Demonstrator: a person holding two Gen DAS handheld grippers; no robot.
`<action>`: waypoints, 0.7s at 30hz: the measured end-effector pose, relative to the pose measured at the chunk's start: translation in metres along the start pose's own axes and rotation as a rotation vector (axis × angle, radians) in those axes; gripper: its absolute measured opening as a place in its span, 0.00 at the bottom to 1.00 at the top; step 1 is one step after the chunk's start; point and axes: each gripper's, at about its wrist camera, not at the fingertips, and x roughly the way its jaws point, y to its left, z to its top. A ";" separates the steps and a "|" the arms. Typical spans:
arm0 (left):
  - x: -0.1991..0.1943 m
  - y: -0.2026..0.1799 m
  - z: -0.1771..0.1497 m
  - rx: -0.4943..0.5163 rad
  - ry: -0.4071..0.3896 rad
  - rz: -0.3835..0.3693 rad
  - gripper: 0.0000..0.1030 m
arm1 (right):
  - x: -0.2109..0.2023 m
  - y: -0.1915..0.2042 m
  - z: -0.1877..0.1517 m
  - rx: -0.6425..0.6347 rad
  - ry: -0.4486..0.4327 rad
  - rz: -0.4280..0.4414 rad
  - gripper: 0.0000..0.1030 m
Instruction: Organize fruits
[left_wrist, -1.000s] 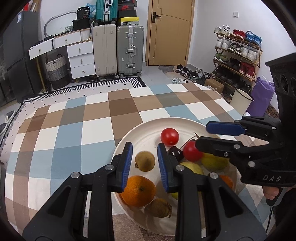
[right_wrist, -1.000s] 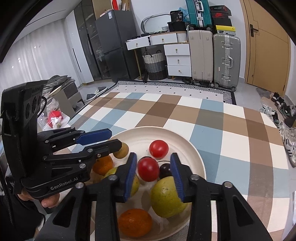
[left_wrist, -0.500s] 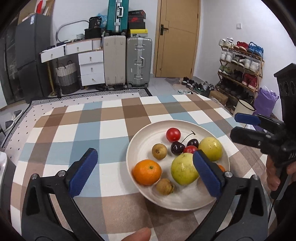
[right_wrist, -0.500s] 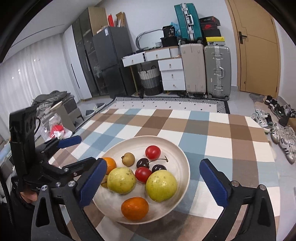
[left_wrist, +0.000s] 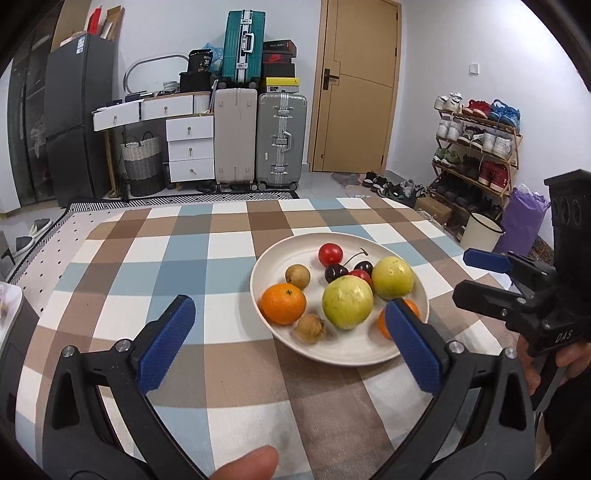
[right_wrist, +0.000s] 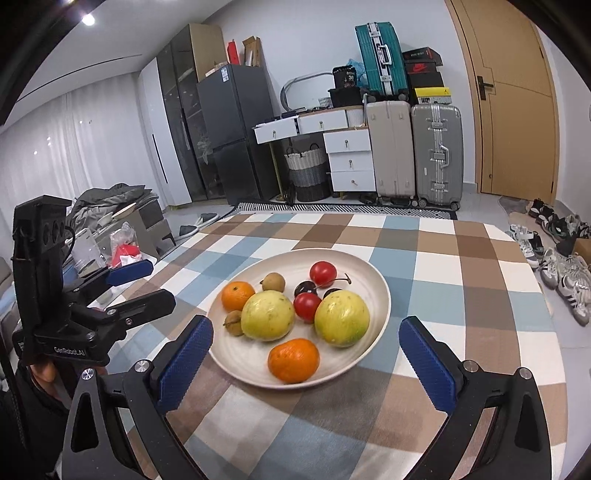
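A cream plate (left_wrist: 269, 266) (right_wrist: 380, 295) sits on the checked tablecloth and holds several fruits: two yellow-green guavas (left_wrist: 347, 301) (right_wrist: 341, 317), two oranges (left_wrist: 282, 303) (right_wrist: 293, 360), red cherry tomatoes (left_wrist: 330, 254) (right_wrist: 322, 273), dark cherries (left_wrist: 335, 272) and small brown fruits (left_wrist: 297, 276). My left gripper (left_wrist: 291, 343) is open and empty, held back from the plate's near left edge. My right gripper (right_wrist: 306, 363) is open and empty, in front of the plate's near edge. Each gripper shows in the other's view (left_wrist: 491, 273) (right_wrist: 136, 284).
The checked tablecloth (left_wrist: 166, 258) covers the table, whose edges lie close on the left and right. Suitcases (left_wrist: 280, 140), white drawers (left_wrist: 190, 147), a shoe rack (left_wrist: 476, 144) and a white bin (left_wrist: 480, 230) stand beyond the table. A thumb (left_wrist: 247, 463) shows at the bottom.
Both grippers opened wide and drew back and up from the plate. One second ago their jaws were nearly closed low over the fruits; the fruits stay on the plate.
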 end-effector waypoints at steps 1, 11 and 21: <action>-0.003 0.000 -0.003 -0.006 -0.004 -0.001 1.00 | -0.003 0.002 -0.003 -0.003 -0.008 0.005 0.99; -0.012 -0.003 -0.020 -0.010 -0.020 0.004 1.00 | -0.022 0.020 -0.024 -0.048 -0.061 -0.028 0.99; -0.008 -0.002 -0.021 -0.018 -0.037 0.011 1.00 | -0.023 0.016 -0.022 -0.031 -0.076 -0.051 0.99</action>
